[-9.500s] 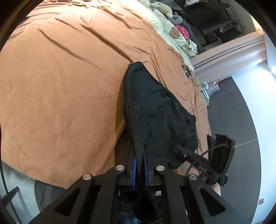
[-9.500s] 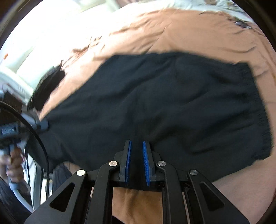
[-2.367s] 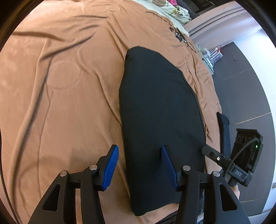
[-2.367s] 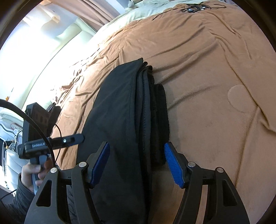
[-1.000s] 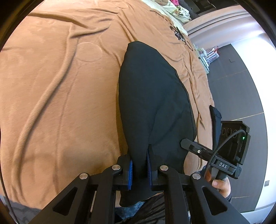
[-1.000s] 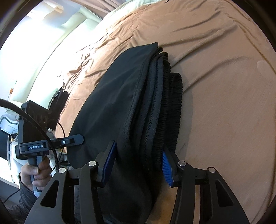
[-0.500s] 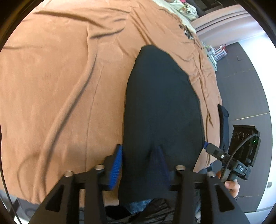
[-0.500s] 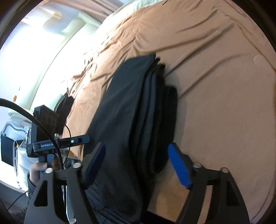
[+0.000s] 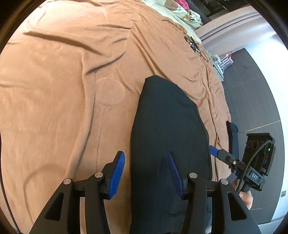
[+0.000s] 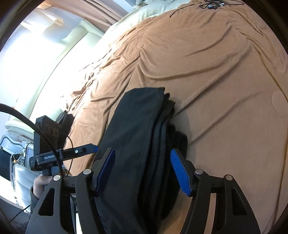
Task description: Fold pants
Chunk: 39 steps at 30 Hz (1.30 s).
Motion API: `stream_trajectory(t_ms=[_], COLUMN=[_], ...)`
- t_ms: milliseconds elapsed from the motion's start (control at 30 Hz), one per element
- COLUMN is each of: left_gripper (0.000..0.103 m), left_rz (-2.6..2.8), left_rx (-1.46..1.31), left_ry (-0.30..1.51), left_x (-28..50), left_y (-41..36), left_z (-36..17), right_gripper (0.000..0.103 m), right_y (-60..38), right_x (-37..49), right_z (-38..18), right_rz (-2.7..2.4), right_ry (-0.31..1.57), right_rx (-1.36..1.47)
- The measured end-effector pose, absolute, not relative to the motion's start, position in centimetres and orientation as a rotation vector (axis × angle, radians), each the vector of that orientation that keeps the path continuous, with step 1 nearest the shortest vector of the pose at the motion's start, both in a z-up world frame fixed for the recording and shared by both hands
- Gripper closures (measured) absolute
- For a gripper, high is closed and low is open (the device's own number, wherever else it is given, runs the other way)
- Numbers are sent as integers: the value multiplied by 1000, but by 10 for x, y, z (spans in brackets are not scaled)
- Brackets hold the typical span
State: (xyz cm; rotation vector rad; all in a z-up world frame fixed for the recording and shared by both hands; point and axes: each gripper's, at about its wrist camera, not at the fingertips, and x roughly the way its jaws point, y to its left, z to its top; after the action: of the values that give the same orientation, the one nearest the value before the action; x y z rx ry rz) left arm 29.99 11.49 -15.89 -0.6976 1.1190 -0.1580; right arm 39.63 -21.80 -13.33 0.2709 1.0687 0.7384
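A bedroom, its bed (image 9: 59, 86) covered by a rumpled tan blanket (image 10: 216, 72), with pale pillows (image 9: 172, 9) along the far edge and a tangle of black cable (image 9: 193, 44) lying near them. The pants (image 9: 167, 129), black and folded into a long narrow stack, lie on the blanket near the bed's near edge, their layered edges showing on one side in the right wrist view (image 10: 142, 136). The left gripper (image 9: 145, 172) hangs just above the near end of the stack with its blue-padded fingers (image 9: 117, 172) spread wide, one over the blanket beside the pants and one over the fabric, gripping nothing. The right gripper (image 10: 142, 172) is likewise spread wide, straddling the stack from the other end, its pads (image 10: 180, 172) clear of the cloth on either side. Each view catches the other gripper at the frame's edge, a bare hand (image 10: 42, 183) wrapped around its handle. A dark floor (image 9: 252, 100) runs beyond the bed's side.
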Motion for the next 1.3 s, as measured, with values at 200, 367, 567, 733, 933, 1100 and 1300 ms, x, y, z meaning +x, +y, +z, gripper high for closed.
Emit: stream_trajectory(t_ms=[200, 367, 567, 733, 933, 1100, 1300], left_gripper=[52, 52, 53, 53, 53, 53, 53], left_rz=[-155, -172, -190, -194, -188, -185, -216], left_rx=[-686, -681, -665, -644, -647, -634, -637], left_ry=[1129, 1129, 1135, 1133, 1120, 1134, 1137], left_x=[314, 323, 327, 331, 333, 338, 343], left_y=[115, 112, 106, 102, 104, 104, 101], left_z=[-169, -173, -171, -165, -159, -163, -168], right_gripper=[40, 40, 80, 92, 92, 83, 42], right_y=[-210, -197, -186, -186, -203, -217, -238], right_x=[419, 448, 462, 449, 431, 423, 417], right_z=[-131, -146, -150, -140, -131, -133, -140], right_rz=[696, 687, 684, 682, 673, 646, 701], right_ry=[1073, 1153, 1199, 1150, 1106, 1104, 1123], right_rx=[266, 289, 264, 190, 208, 234, 365])
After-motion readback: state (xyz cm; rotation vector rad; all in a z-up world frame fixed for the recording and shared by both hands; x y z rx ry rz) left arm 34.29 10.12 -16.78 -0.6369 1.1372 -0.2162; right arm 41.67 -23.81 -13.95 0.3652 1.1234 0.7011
